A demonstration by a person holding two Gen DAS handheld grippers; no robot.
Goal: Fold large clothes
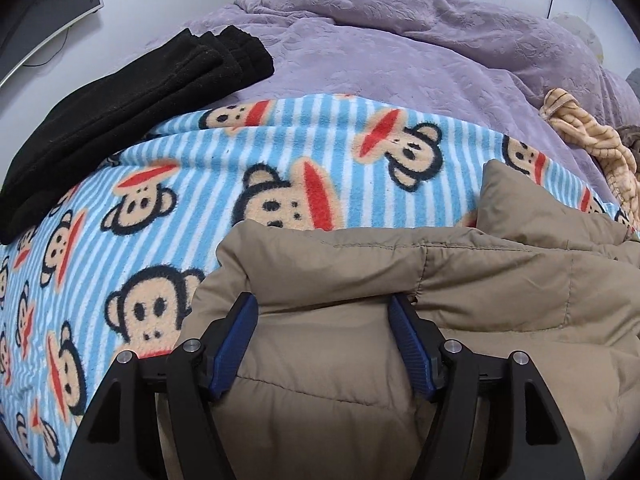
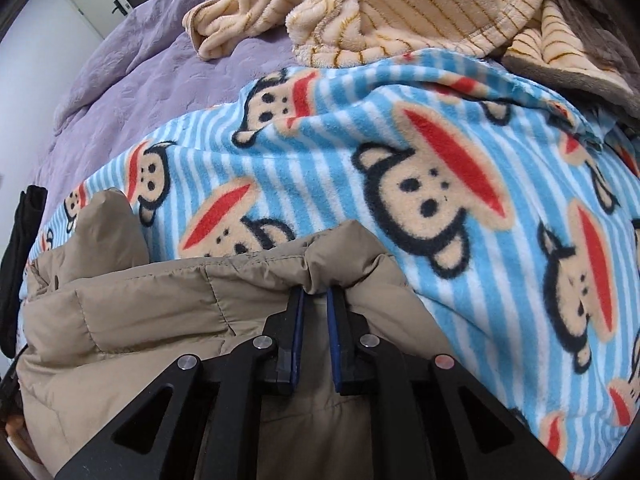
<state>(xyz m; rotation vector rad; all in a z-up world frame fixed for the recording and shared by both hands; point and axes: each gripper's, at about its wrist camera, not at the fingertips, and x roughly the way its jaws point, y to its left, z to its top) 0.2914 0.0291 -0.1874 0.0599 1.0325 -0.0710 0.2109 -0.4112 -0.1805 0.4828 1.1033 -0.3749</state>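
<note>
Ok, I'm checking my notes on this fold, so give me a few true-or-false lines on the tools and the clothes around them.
1. The right tool is pinched on the tan jacket. True.
2. The left tool is shut tight. False: it is open, straddling jacket fabric.
3. The jacket lies on the monkey blanket. True.
4. The black garment lies spread flat under the jacket. False: it sits folded, apart from it.

A tan padded jacket (image 1: 400,340) with quilted stitch lines lies bunched on the monkey-print striped blanket (image 1: 168,168). Its puffy upper edge is rolled over toward the blanket, and one soft corner sticks up near the middle. The lower part is cut off, so its full shape is probably partly folded.
</note>
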